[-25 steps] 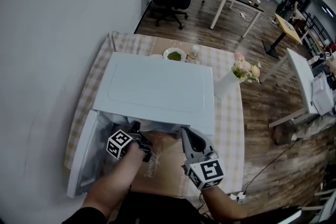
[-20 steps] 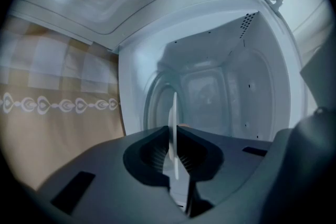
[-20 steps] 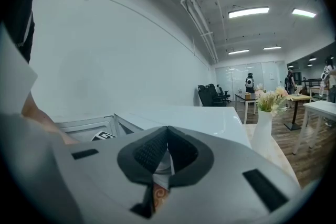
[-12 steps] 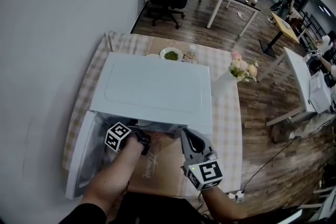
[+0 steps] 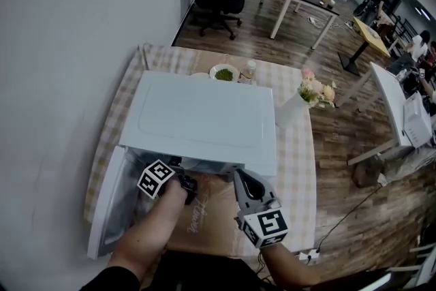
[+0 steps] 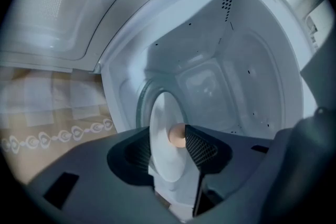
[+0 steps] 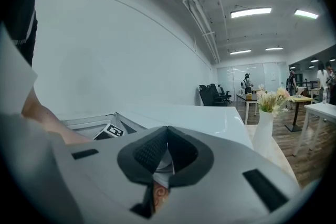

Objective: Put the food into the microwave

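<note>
While its door [image 5: 109, 206] stands swung out to the left, the white microwave [image 5: 204, 119] shows an open cavity [image 6: 220, 76] with smooth pale walls and room on every side. The left gripper [image 6: 169, 136] is right at that mouth, jaws clamped on the rim of one round white plate [image 6: 165, 160]. One small, tan, rounded piece of food [image 6: 177, 135] sits on that plate, tight against a mesh pad. The ring of the glass turntable [image 6: 142, 107] lies just beyond.

Over to the right gripper [image 7: 167, 136]: it hangs outside by the front right corner, ribbed black pads pressed together with nothing between them.

Count around the box on the checked tablecloth [image 5: 296, 153]: one plate of greens [image 5: 223, 72] behind it, one small bottle [image 5: 251, 68] beside that, and one white vase of flowers [image 5: 300, 104] off the right side.
</note>
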Demonstrator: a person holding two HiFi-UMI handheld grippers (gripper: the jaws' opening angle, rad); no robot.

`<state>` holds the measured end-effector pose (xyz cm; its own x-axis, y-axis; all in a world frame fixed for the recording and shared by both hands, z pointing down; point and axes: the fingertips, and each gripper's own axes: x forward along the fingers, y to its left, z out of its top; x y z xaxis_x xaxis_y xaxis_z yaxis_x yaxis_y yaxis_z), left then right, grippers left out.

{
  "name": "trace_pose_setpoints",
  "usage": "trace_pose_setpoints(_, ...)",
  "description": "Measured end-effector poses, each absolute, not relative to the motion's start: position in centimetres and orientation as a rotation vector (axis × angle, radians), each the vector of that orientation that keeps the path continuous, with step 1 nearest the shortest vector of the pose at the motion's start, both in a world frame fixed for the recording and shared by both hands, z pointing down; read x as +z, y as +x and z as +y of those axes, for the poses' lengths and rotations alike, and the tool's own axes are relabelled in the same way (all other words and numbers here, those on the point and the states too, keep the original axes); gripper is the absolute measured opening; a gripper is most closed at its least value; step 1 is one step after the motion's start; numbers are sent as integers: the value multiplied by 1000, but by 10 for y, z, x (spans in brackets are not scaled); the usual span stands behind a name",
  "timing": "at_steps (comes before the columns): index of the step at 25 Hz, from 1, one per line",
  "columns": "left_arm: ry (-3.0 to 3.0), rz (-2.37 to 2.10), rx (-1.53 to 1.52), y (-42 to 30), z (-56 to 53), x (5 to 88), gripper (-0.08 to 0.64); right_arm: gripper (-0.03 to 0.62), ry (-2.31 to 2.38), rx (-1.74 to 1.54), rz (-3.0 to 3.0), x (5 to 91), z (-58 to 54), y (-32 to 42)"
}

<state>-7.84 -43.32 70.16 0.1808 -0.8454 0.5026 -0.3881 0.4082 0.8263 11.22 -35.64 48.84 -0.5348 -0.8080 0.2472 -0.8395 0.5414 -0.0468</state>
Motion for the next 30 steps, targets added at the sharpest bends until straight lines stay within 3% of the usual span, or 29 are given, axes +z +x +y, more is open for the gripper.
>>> trace_pose_setpoints(7, 1263, -1471, -433, -83, -433, 692, 244, 8, 1382, 245, -2593, 489, -355, 111)
trace_pose_setpoints(30, 1678, -1655, 145, -73, -435, 699, 291, 8, 1351, 285, -2601, 491, -355, 112)
